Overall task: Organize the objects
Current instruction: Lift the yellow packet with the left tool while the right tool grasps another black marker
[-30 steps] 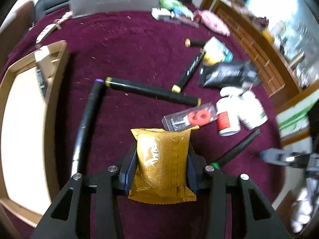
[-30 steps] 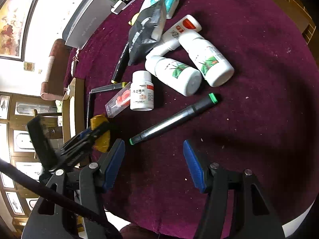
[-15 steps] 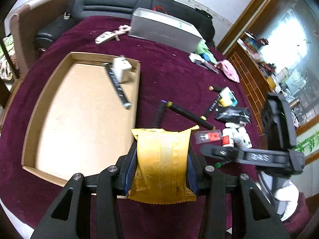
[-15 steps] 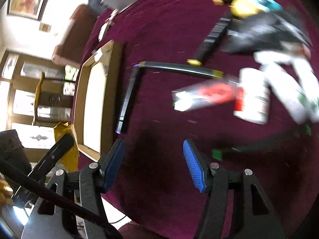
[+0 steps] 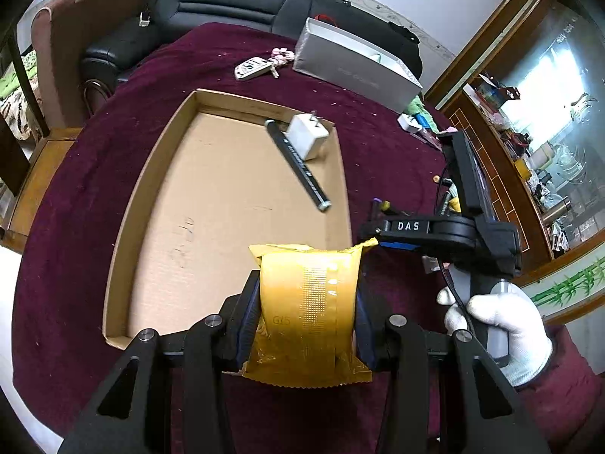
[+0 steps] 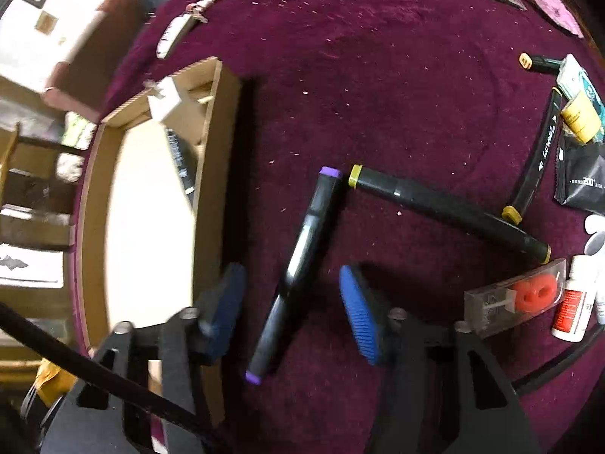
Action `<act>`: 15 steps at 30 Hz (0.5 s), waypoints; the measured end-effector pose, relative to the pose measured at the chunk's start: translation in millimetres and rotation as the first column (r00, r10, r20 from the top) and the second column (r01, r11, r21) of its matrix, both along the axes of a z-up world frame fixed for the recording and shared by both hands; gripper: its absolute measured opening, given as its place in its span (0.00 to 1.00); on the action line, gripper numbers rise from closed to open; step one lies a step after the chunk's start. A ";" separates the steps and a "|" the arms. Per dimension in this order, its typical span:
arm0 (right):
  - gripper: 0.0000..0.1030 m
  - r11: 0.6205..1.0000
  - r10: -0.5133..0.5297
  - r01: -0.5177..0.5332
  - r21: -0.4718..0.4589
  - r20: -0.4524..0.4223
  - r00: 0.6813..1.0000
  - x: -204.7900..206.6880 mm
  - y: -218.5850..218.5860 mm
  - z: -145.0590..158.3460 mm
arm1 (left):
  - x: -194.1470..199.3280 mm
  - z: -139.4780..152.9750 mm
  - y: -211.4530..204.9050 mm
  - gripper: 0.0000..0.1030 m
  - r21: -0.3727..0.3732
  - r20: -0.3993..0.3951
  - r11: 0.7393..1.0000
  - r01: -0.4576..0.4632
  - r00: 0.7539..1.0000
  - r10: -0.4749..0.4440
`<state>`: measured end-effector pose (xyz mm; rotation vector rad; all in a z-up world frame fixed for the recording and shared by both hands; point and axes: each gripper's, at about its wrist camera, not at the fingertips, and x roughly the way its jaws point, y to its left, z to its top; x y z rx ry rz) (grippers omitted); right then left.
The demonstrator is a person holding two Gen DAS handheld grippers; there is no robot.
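My left gripper (image 5: pixel 307 302) is shut on a yellow foil packet (image 5: pixel 308 314) and holds it above the near right corner of the cardboard tray (image 5: pixel 151 174). The tray holds a black marker (image 5: pixel 298 168) and a white charger plug (image 5: pixel 307 137). My right gripper (image 6: pixel 293 306) is open and straddles a purple-capped black marker (image 6: pixel 298 265) lying on the maroon cloth beside the tray (image 6: pixel 211 174). An olive-capped marker (image 6: pixel 446 206) lies just beyond it. The right gripper also shows in the left wrist view (image 5: pixel 446 234), to the right of the tray.
A packaged red item (image 6: pixel 522 297), white bottles (image 6: pixel 574 302), a black pouch (image 6: pixel 582 178) and another marker (image 6: pixel 537 159) lie at the right. A grey box (image 5: pixel 351 64) and a key fob (image 5: pixel 251 68) lie beyond the tray. A black sofa (image 5: pixel 227 3) stands behind the table.
My left gripper has lifted the packet and carried it left over the tray's corner. My right gripper has swung left from the bottles and green marker to the purple-capped marker.
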<state>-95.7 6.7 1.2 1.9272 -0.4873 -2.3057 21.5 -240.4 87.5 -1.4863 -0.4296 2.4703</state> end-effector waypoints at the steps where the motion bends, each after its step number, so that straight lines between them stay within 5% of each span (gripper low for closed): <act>1: 0.36 1.000 -0.007 0.007 0.028 -0.013 1.000 0.8 -2.7 0.3 | -1.9 -1.8 -3.6 0.38 0.006 0.003 1.000 0.001 1.000 -0.001; 3: 0.30 0.996 0.005 -0.003 0.091 -0.029 1.000 2.1 -9.6 0.8 | -7.2 -6.6 -10.1 0.38 0.013 0.009 1.000 0.003 1.000 -0.004; 4: 0.20 0.993 0.009 -0.005 0.117 -0.040 0.999 4.4 -12.2 1.4 | -9.9 -8.1 -12.9 0.37 0.018 0.012 1.000 0.004 1.000 -0.004; 6: 0.13 0.996 0.004 0.000 0.087 -0.042 0.999 8.2 -9.1 0.6 | -13.4 -10.7 -17.1 0.37 0.026 0.014 1.000 0.009 1.000 -0.009; 15: 0.12 0.991 -0.083 0.076 -0.108 -0.062 0.995 29.4 25.9 22.5 | -23.7 -17.2 -27.0 0.37 0.046 0.016 0.999 0.021 1.000 -0.021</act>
